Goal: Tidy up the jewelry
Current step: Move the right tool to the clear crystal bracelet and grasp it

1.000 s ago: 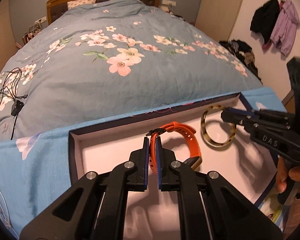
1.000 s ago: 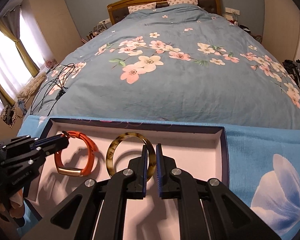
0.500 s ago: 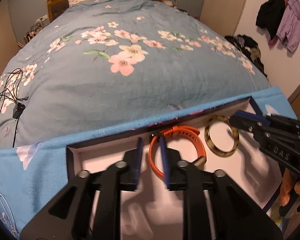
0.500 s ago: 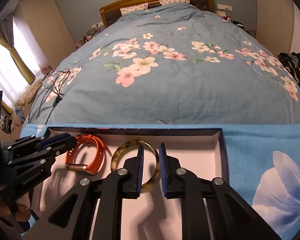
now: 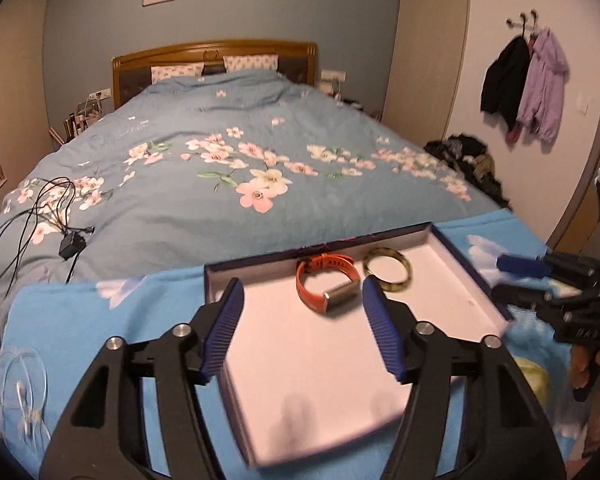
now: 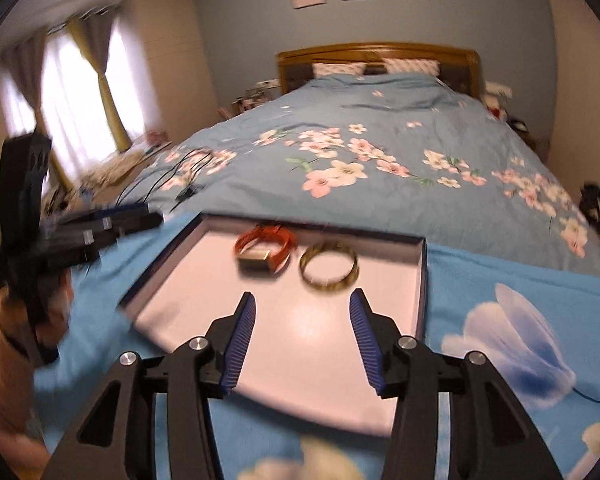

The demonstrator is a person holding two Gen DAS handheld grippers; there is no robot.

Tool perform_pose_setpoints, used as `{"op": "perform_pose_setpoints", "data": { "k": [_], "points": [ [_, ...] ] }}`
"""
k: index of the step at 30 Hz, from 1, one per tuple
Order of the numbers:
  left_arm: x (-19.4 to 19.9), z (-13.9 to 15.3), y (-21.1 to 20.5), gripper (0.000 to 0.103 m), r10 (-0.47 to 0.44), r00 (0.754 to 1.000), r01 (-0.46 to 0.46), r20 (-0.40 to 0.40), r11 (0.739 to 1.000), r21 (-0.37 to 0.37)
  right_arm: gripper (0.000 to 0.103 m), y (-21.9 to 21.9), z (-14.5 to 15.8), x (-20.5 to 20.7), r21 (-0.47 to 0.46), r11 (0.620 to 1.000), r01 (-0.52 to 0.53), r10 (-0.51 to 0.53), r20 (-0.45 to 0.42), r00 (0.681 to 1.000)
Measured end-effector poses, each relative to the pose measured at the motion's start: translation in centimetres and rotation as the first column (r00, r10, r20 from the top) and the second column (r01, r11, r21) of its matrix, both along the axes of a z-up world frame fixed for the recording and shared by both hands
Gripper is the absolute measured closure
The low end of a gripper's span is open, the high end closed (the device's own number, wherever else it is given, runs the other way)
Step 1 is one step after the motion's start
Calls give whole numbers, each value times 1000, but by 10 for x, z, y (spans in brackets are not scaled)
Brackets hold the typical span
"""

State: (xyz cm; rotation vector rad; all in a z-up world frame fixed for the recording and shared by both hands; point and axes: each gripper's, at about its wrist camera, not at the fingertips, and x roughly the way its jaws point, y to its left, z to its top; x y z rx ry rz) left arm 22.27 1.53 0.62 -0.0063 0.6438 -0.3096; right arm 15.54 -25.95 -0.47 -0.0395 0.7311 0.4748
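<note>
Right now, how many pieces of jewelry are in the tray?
2. The orange band and the tortoiseshell bangle lie close together by the tray's far wall, bangle nearer its right corner. Nothing seems hidden.

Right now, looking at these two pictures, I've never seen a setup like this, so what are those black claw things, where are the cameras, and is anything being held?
No robot here: a person holds a hand-operated two-finger gripper in each hand, each with a fisheye camera looking along its fingers.

The left-hand view shows the left gripper up close and the right one at the picture's edge. The right-hand view shows the right gripper, with the left one blurred at its side.

On the bed, over a light blue blanket, lies a shallow box. Inside it lie an orange wristband and a tortoiseshell bangle, side by side.

Both grippers' jaws have just been opening. Nothing is between them, so nothing is held.
</note>
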Motion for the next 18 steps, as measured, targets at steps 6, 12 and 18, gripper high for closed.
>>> {"op": "perform_pose_setpoints", "data": {
  "k": [6,12,18],
  "points": [
    [-66,-3,16,37,-8,1000,8,17,999,-38,57,-10,-23,-54,-61,997,-49,47,-40,998],
    [-107,-20,11,37,-21,1000,21,-3,1000,-20,68,-7,-42,-84,-96,991,-96,89,-75,993],
    [-136,-32,7,35,-48,999,47,-23,999,-18,70,-1,-56,-85,-111,988,-111,100,-103,990]
  ]
}}
